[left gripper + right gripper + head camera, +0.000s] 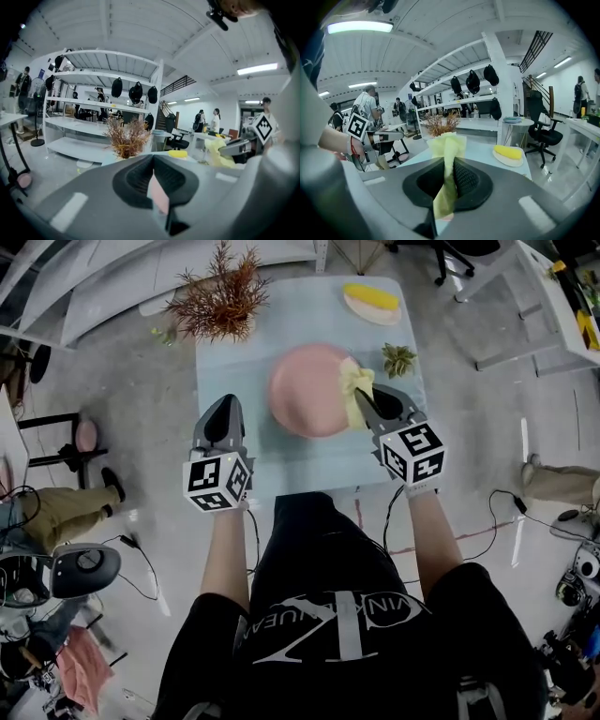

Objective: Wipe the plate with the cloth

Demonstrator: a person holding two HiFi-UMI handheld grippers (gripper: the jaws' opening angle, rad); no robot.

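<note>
– What does the head view show that the gripper views don't?
– The pink plate, flat in the middle of the pale blue table. Neither gripper view shows it clearly. From above, the yellow cloth hangs over the plate's right edge.

– And the gripper views?
– They show the jaws close up. The right gripper is clamped on the cloth. The fabric is pinched between the pads, bunches up above them and trails down below. The dried plant and a yellow item on a dish stand further along the table.

– Where is the plate relative to the claws?
– The right gripper's tips are over the plate's right rim, with the cloth touching it. The left gripper hangs over bare table just left of the plate, apart from it.

– Is the left one holding anything?
– No. Its pads are drawn together at the tips and grip nothing. A pink sliver shows in the narrow slit lower down, and I cannot tell what it is.
</note>
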